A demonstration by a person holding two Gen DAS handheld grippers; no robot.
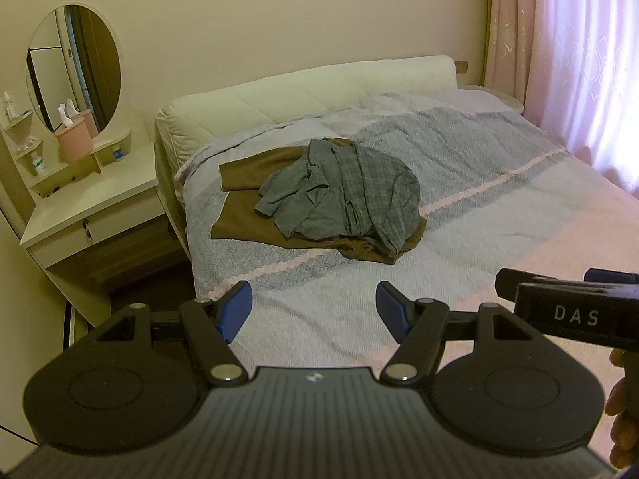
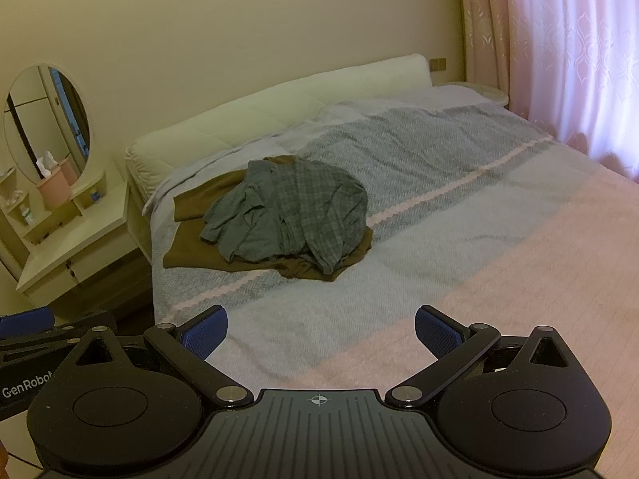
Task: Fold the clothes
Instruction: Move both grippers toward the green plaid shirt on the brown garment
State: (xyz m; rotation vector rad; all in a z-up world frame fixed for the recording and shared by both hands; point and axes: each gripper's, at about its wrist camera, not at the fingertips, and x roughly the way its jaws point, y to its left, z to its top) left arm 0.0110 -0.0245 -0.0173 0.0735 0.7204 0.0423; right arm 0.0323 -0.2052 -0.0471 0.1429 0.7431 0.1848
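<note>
A crumpled grey checked shirt (image 1: 343, 191) (image 2: 291, 211) lies heaped on a brown garment (image 1: 247, 199) (image 2: 191, 231) spread on the bed (image 1: 499, 207) (image 2: 499, 239), toward its left side near the headboard. My left gripper (image 1: 314, 307) hangs open over the near part of the bed, well short of the clothes, nothing between its blue pads. My right gripper (image 2: 321, 331) is open too, also short of the pile, jaws empty. The right gripper's body (image 1: 575, 311) shows at the right edge of the left wrist view.
A padded cream headboard (image 1: 303, 92) backs the bed. A white dressing table (image 1: 84, 199) with an oval mirror (image 1: 74, 68), a pink tissue box (image 1: 74, 139) and small bottles stands left of the bed. Pink curtains (image 1: 579, 60) hang on the right. A hand (image 1: 621, 419) holds the right gripper.
</note>
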